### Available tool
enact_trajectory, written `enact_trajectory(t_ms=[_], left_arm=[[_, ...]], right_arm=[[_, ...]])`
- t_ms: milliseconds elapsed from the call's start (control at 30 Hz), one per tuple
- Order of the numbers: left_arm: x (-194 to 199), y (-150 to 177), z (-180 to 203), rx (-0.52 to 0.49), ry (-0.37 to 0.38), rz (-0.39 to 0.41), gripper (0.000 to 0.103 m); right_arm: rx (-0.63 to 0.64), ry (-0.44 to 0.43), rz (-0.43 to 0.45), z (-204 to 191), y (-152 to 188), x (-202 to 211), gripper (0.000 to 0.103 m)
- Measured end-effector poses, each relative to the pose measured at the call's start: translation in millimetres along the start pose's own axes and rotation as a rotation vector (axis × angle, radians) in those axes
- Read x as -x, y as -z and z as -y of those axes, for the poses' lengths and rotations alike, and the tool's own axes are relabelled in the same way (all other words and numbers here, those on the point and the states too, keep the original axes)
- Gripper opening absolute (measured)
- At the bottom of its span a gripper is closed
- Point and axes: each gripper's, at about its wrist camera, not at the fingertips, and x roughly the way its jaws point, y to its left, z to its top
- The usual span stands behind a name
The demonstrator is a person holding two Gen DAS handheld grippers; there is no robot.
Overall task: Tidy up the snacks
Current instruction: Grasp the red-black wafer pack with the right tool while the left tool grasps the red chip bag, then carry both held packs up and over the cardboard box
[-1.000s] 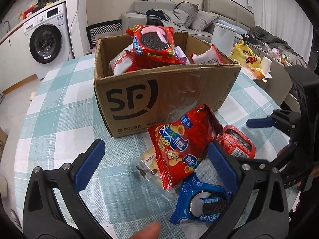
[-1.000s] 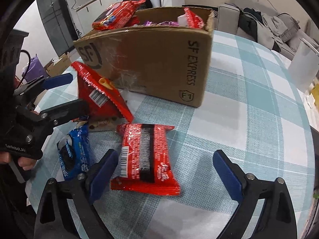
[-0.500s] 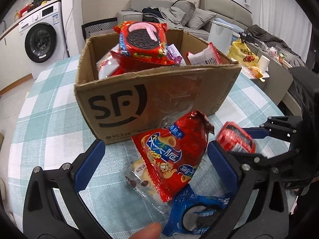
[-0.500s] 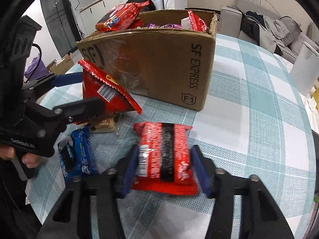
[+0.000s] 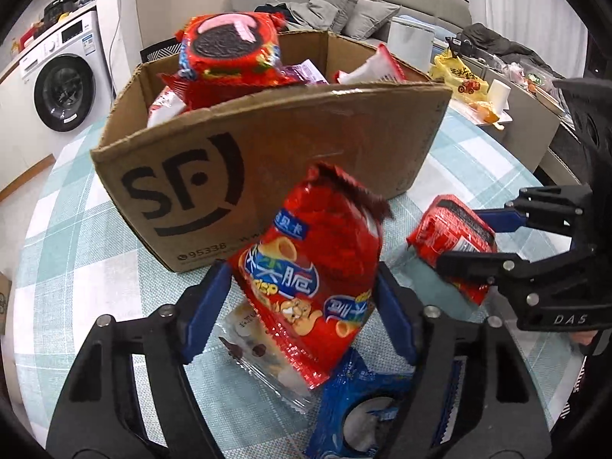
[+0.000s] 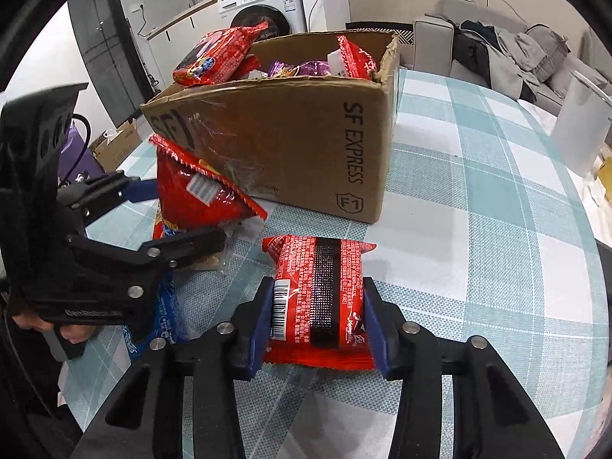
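Note:
An open cardboard box full of snacks stands on the checked tablecloth. A red crisp bag leans on its front. My left gripper has both blue pads touching the bag's sides, and its jaws are closing. My right gripper is shut on a red packet with a black stripe and is closing a little more. A blue cookie pack and a clear biscuit packet lie under the bag.
A red cookie pack sticks out above the box rim. A washing machine stands at the back left, a white bin and a sofa behind the table. A side table with a yellow bag is on the right.
The left gripper came forward and down around the red crisp bag, and its jaws narrowed onto it. The right jaws closed from wide open onto the striped red packet.

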Motion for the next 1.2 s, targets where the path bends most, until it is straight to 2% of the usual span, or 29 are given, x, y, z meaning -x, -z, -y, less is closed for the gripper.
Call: enact_trajectory(t_ms=[267, 367, 833, 1200], left_arm=[[2, 4, 5, 0.001, 0.024, 0.033, 0.045], [4, 2, 4, 0.014, 0.034, 0.041, 0.042], [37, 10, -14, 0.024, 0.055, 0.101, 0.042], [88, 11, -24, 0.035, 0.054, 0.178, 0.042]], right_arm=[[-0.01, -0.002, 0.016, 2, 2, 5, 0.044], [-0.013, -0.005, 0.027, 1, 1, 8, 0.044], [-0.04, -0.036, 0.11, 3, -2, 28, 0.044], [-0.07, -0.061, 0.212, 4, -9, 55, 0.044]])
